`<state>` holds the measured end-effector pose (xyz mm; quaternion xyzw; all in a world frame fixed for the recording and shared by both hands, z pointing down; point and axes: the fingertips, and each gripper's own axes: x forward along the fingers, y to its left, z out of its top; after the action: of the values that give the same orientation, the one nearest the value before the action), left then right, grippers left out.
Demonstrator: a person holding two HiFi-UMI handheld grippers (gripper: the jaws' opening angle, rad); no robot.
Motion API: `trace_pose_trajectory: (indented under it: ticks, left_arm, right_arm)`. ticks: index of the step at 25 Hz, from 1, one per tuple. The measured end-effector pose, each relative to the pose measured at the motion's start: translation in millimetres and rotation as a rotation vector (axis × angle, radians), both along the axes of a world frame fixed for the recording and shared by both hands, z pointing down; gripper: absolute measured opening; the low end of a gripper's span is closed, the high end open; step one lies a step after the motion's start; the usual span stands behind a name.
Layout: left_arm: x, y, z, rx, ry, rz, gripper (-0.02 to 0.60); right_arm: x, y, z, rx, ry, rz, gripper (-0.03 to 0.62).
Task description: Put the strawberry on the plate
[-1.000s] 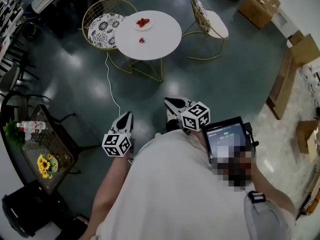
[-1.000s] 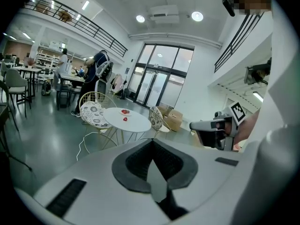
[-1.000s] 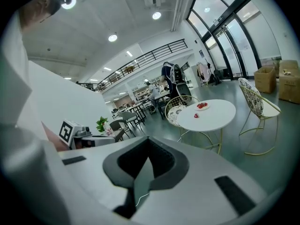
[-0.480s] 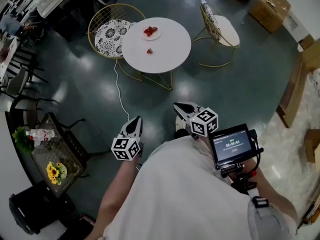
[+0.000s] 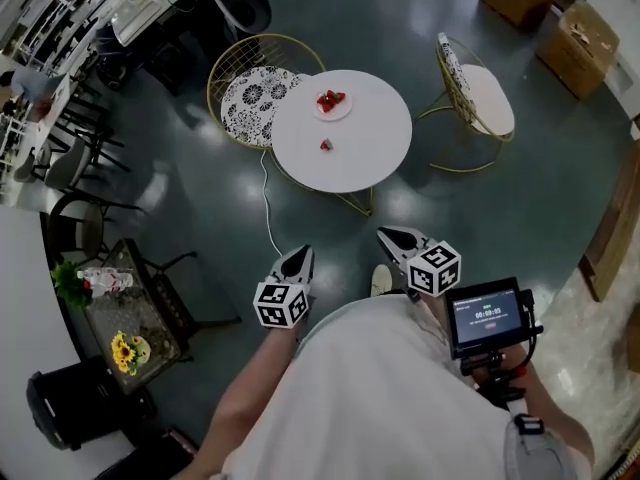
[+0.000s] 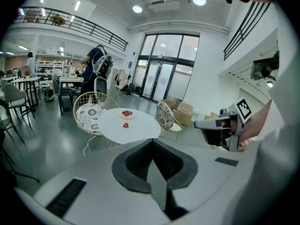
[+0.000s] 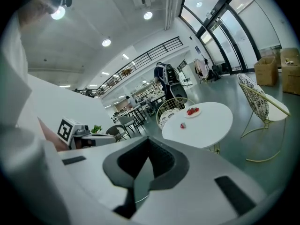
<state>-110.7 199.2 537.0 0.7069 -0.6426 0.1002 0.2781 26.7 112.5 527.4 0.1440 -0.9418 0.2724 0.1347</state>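
White table (image 5: pixel 370 158), small red strawberry (image 5: pixel 326 145)

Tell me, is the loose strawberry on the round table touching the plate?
Apart. The head view shows bare white tabletop between the loose strawberry and the plate.

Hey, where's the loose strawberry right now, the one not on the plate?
In the head view the loose strawberry lies on the round white table, a little left of its middle and just below the plate.
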Motion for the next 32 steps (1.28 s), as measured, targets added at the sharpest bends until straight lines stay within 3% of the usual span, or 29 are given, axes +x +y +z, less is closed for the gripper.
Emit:
trace_pose_trajectory:
  ticks: [7,17,24,32]
  left_arm:
    - [10,-86,5,-0.016,-0.032,-0.046,0.005]
    - [3,-92,-6,0.000,-0.032,-0.054,0.005]
    - [1,-95,2,-0.026,-0.022,-0.011,0.005]
    - [-11,-144,16,-0.038,-0.001,0.056,0.005]
  right_arm:
    - [12,-85,13,-0.018,-0.023,-0.045,0.005]
    - [14,-89,18,-0.030,-0.016,-0.023,0.005]
    - [11,-98,14,-0.029,-0.020,0.004,0.005]
    - [7,-133,20,-0.030,0.013,0.058,0.005]
